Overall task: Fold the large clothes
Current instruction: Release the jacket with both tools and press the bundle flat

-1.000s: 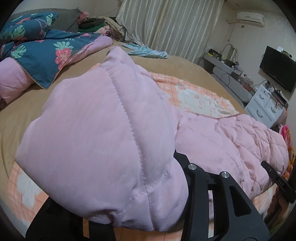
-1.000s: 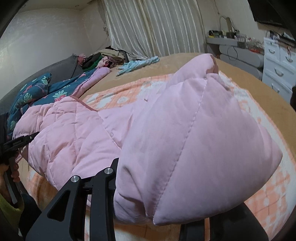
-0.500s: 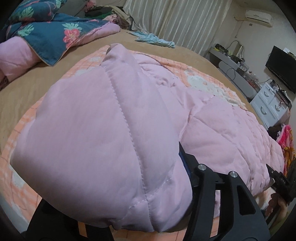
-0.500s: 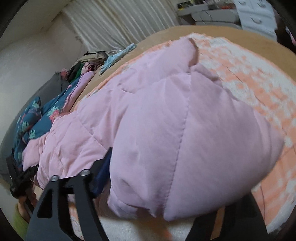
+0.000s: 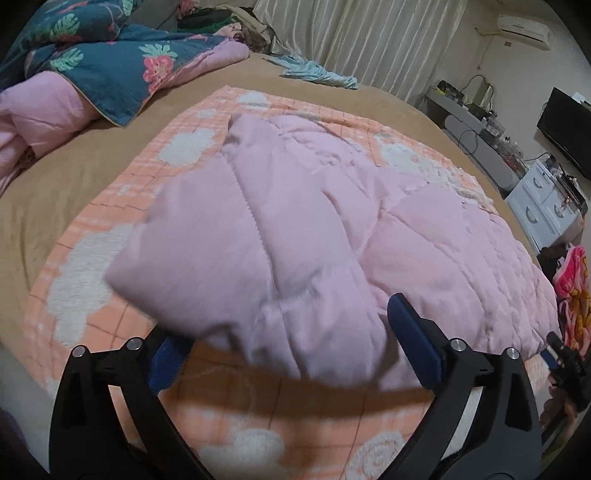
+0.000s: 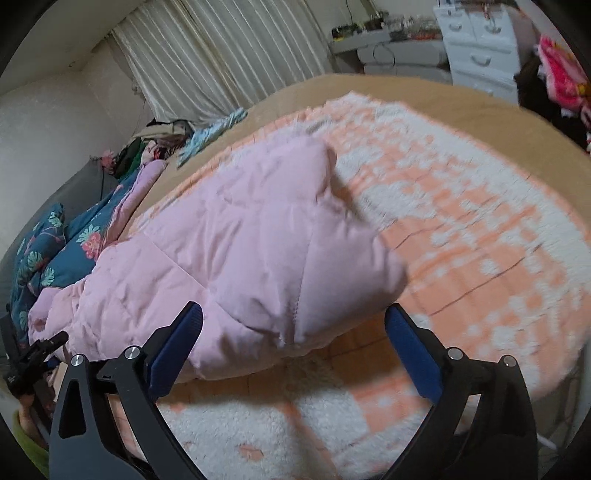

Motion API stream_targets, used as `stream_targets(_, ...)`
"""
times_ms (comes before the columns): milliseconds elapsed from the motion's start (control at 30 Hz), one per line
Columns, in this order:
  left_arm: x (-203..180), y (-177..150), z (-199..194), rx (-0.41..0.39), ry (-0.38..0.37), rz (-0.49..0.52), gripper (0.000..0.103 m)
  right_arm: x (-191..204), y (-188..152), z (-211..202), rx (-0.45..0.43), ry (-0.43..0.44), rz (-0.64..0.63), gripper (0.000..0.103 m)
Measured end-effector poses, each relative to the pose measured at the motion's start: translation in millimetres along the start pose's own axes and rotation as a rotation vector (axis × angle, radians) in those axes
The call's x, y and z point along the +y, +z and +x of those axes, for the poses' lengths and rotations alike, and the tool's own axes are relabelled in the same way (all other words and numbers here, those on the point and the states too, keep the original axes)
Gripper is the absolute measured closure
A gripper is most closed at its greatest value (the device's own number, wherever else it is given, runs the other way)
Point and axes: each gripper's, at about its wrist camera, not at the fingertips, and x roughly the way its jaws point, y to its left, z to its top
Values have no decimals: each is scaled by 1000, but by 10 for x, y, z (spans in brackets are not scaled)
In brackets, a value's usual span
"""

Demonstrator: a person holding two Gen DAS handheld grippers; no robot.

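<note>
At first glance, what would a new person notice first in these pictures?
The puffy pink quilted jacket lies folded in the middle of the orange-and-white fleece blanket on the bed. The left gripper and right gripper stand open at its near edge, jaws just opened, gripping nothing.

Orange-and-white checked blanket (image 5: 92, 266) spread over a tan bedsheet (image 5: 55, 177). Teal floral quilt (image 5: 110, 62) bunched at the head end, clothes pile (image 6: 159, 144) behind it, light blue garment (image 5: 317, 74) lying alone near the pale curtains (image 5: 369, 37). Air conditioner (image 5: 524, 29) high on the wall, TV (image 5: 569, 118) over a grey shelf (image 5: 476, 136), white drawers (image 6: 476, 55) beside it.
</note>
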Motion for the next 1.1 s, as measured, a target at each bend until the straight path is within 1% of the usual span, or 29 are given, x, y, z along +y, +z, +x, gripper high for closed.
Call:
stream_targets(167, -68, -6, -238, -19, 7, 18, 9, 133, 5, -304, -52, -8, -83, 4)
stream_targets(233, -103, -7, -340, -40, 10, 28, 9, 218, -16, -430, -65, 1, -118, 4)
stream_targets(333, -210, 13, -573, -104, 3, 73, 9, 343, -21, -562, -84, 15, -155, 4)
stream_targets(500, -348, 1, -788, -139, -30, 104, 9, 544, -38, -792, -117, 23, -212, 4)
stream_targets(800, -540, -155, -1048, -197, -63, 163, 9, 912, -161, -1150, -189, 8, -328, 4)
stream_targets(967, -618, -276, -1134, -213, -91, 178, 9, 1086, -296, -1224, -199, 5, -375, 4)
stream_targets(1100, -676, -425, -1148, -215, -103, 194, 9, 1189, -430, -1239, -206, -16, -406, 4)
